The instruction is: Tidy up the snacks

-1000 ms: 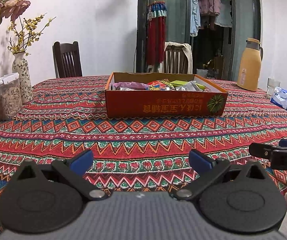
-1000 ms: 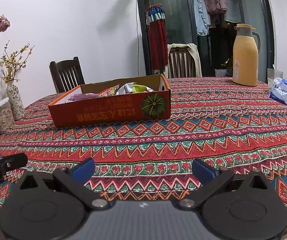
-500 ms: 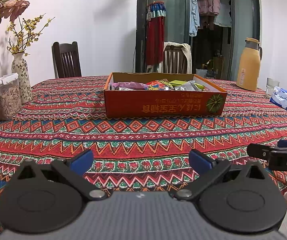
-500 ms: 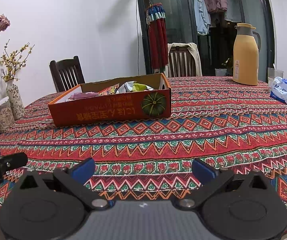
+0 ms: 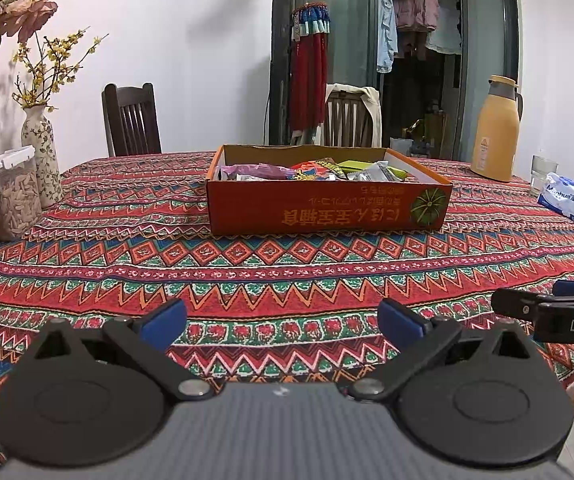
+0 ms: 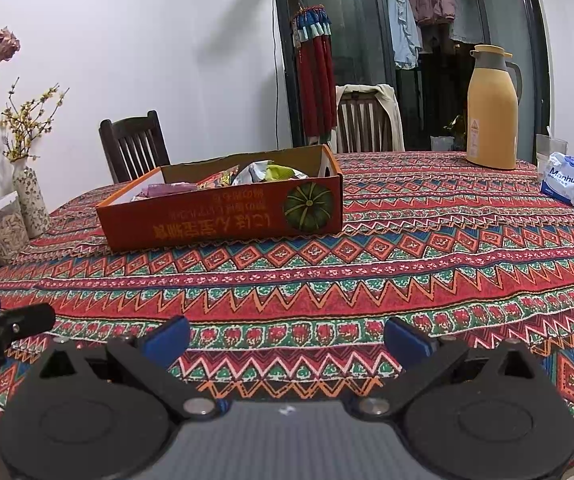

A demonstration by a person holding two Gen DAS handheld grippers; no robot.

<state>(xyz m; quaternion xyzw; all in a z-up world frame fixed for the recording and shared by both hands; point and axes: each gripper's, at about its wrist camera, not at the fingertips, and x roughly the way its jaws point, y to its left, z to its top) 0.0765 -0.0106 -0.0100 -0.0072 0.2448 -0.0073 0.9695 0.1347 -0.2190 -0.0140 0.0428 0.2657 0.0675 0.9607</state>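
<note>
Hovering low over the near tablecloth (image 5: 287,276): left gripper (image 5: 283,322) and right gripper (image 6: 287,340), fingers spread, nothing held. Orange cardboard box (image 5: 327,212) sits mid-table, well apart, snack packets (image 5: 311,171) piled inside.

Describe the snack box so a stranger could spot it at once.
Start at the table with the red zigzag-patterned cloth. Near its middle sits a shallow, open orange cardboard box filled with snack packets. Only it has a green pumpkin printed on its front wall.
</note>
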